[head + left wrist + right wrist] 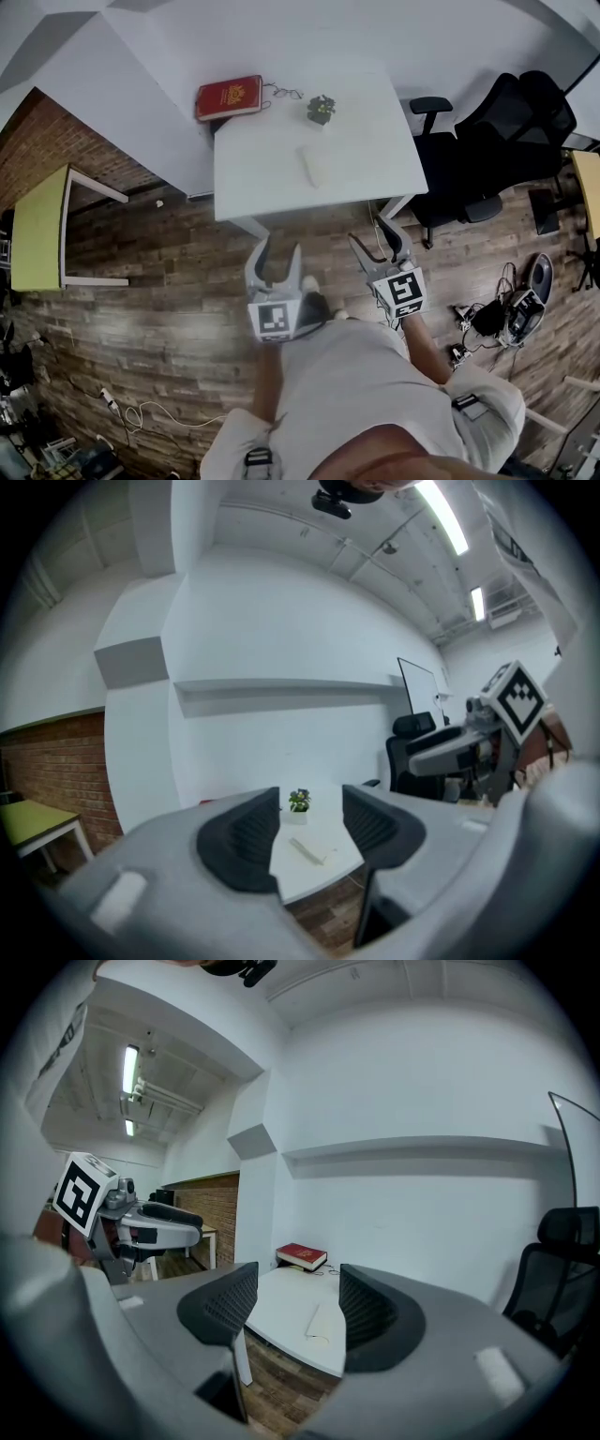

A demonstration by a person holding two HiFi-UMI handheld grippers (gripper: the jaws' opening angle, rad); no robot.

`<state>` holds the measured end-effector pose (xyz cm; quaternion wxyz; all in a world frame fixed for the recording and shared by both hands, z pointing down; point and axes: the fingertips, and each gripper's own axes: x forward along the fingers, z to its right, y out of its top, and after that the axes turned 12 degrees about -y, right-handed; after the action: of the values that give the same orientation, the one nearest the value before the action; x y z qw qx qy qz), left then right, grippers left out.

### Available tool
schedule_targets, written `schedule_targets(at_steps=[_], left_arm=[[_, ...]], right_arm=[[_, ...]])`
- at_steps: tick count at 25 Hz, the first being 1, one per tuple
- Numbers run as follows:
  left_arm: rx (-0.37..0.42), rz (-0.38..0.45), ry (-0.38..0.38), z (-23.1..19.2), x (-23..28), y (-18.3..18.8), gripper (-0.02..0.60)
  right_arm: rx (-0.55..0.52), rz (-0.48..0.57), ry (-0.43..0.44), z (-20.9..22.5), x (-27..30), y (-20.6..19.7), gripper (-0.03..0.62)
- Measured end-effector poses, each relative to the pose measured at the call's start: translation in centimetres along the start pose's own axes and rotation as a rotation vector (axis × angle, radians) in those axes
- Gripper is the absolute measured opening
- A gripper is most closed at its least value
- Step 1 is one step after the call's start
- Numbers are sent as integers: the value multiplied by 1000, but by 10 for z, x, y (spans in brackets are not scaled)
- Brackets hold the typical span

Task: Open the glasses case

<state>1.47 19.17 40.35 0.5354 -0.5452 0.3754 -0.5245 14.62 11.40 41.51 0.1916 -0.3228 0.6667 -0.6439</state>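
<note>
Head view: left tool (277,256) and right tool (378,240) both gaping, empty, short of desk (366,141), glasses case (316,167) well ahead, untouched, apparently pre-opened for the approach.

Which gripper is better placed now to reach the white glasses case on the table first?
Left, narrowly. Both jaws stand open and empty, short of the table, but the left gripper lines up more directly with the glasses case than the right gripper.
</note>
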Motion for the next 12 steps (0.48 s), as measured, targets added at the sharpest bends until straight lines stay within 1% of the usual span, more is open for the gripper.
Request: schedule_targets(at_steps=[12], left_arm=[[-3, 15, -45, -54, 28, 1, 210]], right_arm=[[-6, -9, -49, -8, 54, 15, 264]])
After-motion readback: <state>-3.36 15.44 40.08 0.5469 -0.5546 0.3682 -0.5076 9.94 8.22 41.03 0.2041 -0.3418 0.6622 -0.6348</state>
